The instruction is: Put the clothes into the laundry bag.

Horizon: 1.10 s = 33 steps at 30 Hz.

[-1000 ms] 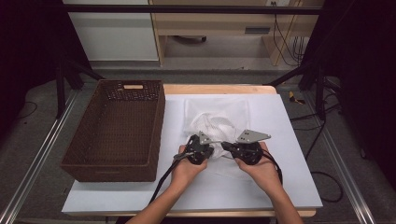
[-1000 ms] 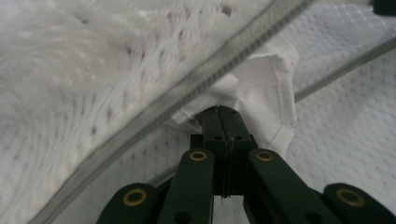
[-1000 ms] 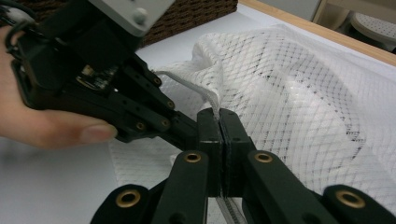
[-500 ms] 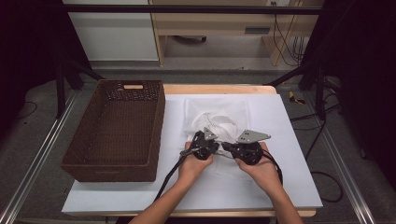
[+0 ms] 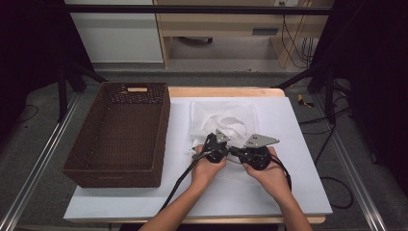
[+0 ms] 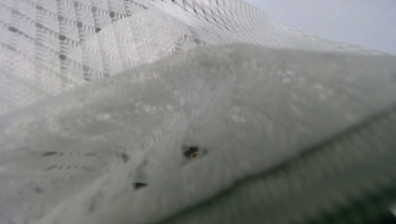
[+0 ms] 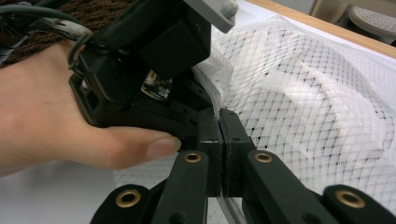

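A white mesh bag (image 5: 226, 118) lies on the white table cover, its near edge bunched between my hands. My right gripper (image 7: 220, 119) is shut on the bag's zipper strip, which runs up between its two black jaws. My left gripper (image 7: 189, 109) sits tip to tip against it, held by the person's left hand (image 7: 51, 121). From above, the left gripper (image 5: 224, 148) and the right gripper (image 5: 236, 151) meet at the bag's front edge. The mesh bag (image 6: 187, 93) drapes right over the left gripper's camera and hides its jaws.
A dark brown wicker basket (image 5: 161, 130) stands on the left half of the table, with nothing in it. The white table cover (image 5: 293, 187) stretches to the right and front of my hands. Black cables trail off both grippers toward the table's near edge.
My left gripper has shifted to the right, closing up against the right gripper at the bag's edge. The right gripper has stayed where it was.
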Available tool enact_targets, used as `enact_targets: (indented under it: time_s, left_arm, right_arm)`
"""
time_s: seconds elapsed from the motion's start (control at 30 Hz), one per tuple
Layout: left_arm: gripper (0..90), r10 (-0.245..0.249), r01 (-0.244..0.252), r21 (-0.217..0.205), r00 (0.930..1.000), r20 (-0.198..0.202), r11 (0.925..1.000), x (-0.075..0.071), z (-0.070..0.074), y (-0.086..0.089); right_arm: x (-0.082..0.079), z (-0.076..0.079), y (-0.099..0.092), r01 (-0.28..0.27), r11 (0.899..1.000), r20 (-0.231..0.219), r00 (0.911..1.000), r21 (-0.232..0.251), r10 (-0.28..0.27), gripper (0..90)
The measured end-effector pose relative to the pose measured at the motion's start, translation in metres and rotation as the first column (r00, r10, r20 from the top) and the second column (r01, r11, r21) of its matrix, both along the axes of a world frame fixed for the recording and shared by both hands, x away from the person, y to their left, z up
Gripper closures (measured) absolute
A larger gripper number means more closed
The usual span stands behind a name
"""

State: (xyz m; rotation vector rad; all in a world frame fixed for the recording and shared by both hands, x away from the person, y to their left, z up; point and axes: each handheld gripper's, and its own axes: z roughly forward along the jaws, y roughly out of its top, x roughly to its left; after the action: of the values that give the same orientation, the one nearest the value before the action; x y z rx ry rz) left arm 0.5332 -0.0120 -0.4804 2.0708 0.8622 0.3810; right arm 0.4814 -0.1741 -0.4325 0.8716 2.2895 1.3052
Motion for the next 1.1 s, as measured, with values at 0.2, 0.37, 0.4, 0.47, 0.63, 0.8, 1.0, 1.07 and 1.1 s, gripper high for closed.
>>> enact_targets:
  time_s: [0.2,0.37,0.4,0.47,0.63,0.8,1.0,1.07,1.1]
  left_arm:
    - [90.0,0.014,-0.014,-0.009,0.9999,0.002,0.9999,0.004,-0.004,0.001]
    - [90.0,0.016,-0.015,-0.003,0.9999,0.006,0.9999,0.004,-0.003,0.001]
    - [90.0,0.017,-0.017,-0.003,0.9998,0.007,0.9998,0.004,-0.004,0.001]
    - [90.0,0.019,-0.019,-0.006,0.9998,0.008,0.9998,0.004,-0.004,0.000]
    - [90.0,0.016,-0.016,-0.001,0.9998,0.010,0.9999,0.003,-0.003,0.001]
    - [90.0,0.012,-0.012,0.010,0.9998,0.016,0.9999,-0.001,-0.002,0.002]
    - [90.0,0.007,-0.007,0.016,0.9998,0.020,0.9998,-0.007,-0.001,0.005]
    - [90.0,0.007,-0.007,0.013,0.9998,0.019,0.9999,-0.010,0.000,0.008]
    - [90.0,0.004,-0.005,0.013,0.9998,0.019,0.9999,-0.011,0.001,0.009]
  right_arm:
    - [0.001,0.000,-0.003,0.010,1.000,-0.005,0.9999,0.000,-0.010,89.2]
    - [0.001,-0.001,-0.003,0.009,1.000,-0.005,0.9999,-0.001,-0.009,89.2]
    - [0.001,-0.001,-0.003,0.010,1.000,-0.006,0.9999,-0.002,-0.010,89.2]
    - [0.001,-0.001,-0.003,0.010,1.000,-0.006,0.9999,-0.002,-0.010,89.2]
    - [0.001,-0.001,-0.003,0.010,1.000,-0.006,0.9999,-0.002,-0.010,89.2]
    - [0.001,-0.001,-0.004,0.012,1.000,-0.007,0.9999,-0.003,-0.012,89.2]
    - [0.001,-0.001,-0.005,0.013,1.000,-0.007,0.9999,-0.006,-0.013,89.2]
    - [0.001,-0.001,-0.005,0.011,1.000,-0.008,0.9999,-0.006,-0.011,89.2]
    - [0.001,-0.001,-0.005,0.010,1.000,-0.008,0.9999,-0.007,-0.010,89.2]
